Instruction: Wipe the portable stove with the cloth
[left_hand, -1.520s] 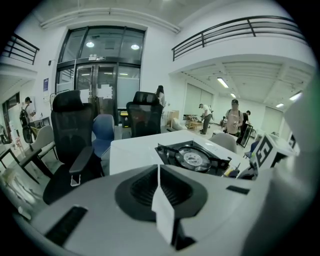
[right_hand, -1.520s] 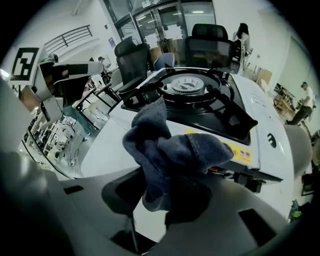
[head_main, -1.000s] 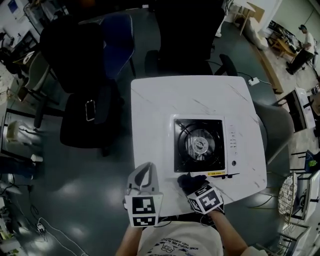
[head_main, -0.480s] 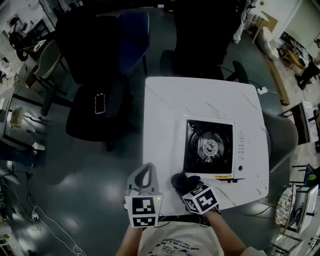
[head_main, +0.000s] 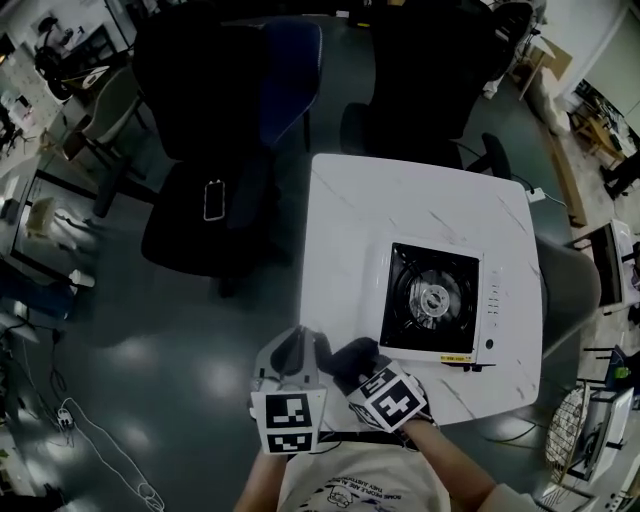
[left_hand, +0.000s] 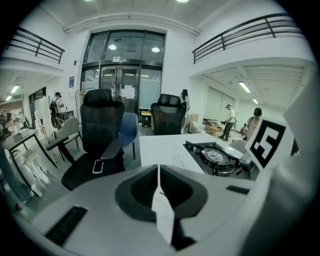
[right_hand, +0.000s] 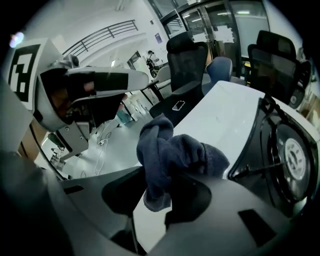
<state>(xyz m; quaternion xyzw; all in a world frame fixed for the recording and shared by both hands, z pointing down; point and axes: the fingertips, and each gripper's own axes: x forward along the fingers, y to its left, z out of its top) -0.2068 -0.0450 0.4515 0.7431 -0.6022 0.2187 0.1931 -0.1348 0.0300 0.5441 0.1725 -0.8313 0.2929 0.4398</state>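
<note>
Both hang side by side at lower centre, aimed up-frame: my left gripper (head_main: 292, 345) pinched together, empty; my right gripper (head_main: 360, 366) clamped on the bunched cloth (right_hand: 170, 150) at the table (head_main: 350, 220) corner. The portable stove (head_main: 435, 300) sits mid-right, controls toward frame right.

The person wears a white T-shirt (head_main: 362, 488) with dark print across the chest. The left gripper (head_main: 290, 345) and the right gripper (head_main: 354, 362) both have smooth, pale grey moulded shells. Each carries a cube faced with black-and-white square markers, the left cube (head_main: 288, 422) and the right cube (head_main: 389, 396). In the gripper views each shell shows a dark rounded recess (left_hand: 160, 192) behind the jaws and 2 narrow black slots, 1 on either side.
</note>
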